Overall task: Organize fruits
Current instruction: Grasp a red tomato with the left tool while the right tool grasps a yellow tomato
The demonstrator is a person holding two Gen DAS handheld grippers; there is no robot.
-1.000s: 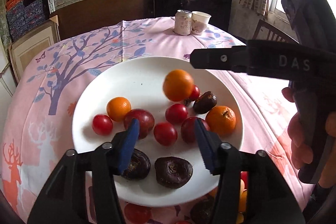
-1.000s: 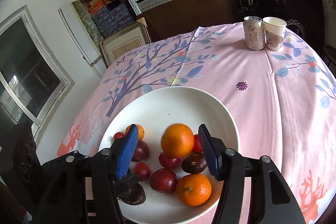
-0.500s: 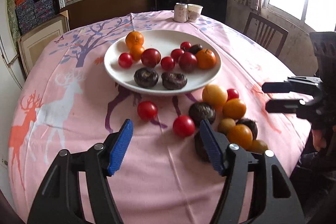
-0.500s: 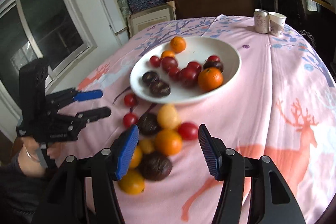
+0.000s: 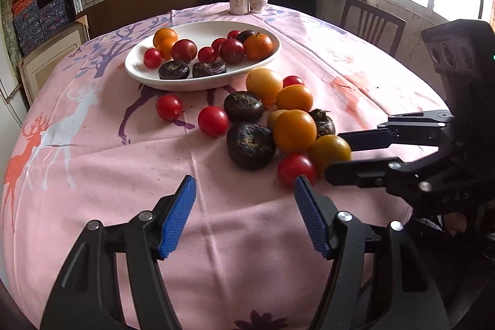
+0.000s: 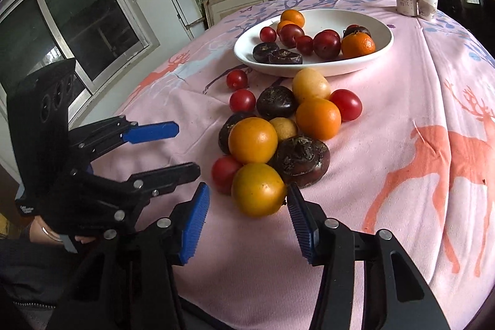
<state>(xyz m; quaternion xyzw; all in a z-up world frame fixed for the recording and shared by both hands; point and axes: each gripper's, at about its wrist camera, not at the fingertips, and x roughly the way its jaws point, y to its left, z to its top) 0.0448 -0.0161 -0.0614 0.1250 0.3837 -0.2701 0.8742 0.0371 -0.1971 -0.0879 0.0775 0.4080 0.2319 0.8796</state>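
A white plate (image 5: 201, 30) (image 6: 380, 33) holds oranges, red fruits and dark brown ones. A loose pile of the same fruits lies on the pink tablecloth (image 5: 92, 163) in front of it. My right gripper (image 6: 247, 194) (image 5: 335, 155) is at the pile's near end. Its jaws are closing around a yellow-orange fruit (image 6: 258, 189) (image 5: 329, 150); the right pad is at its skin and the left pad is still apart. My left gripper (image 5: 244, 194) (image 6: 185, 149) stands open over bare cloth, just short of a red fruit (image 5: 295, 169), with nothing between its fingers.
A drink can (image 5: 238, 1) and a paper cup (image 5: 258, 0) stand at the table's far edge. A wooden chair (image 5: 371, 20) stands beyond the table on the right. Shelves of boxes fill the back wall. The near table edge drops off just below both grippers.
Both grippers have pulled back from over the plate to the near side of the table. The orange once between the right jaws now lies on the plate. The right jaws have narrowed.
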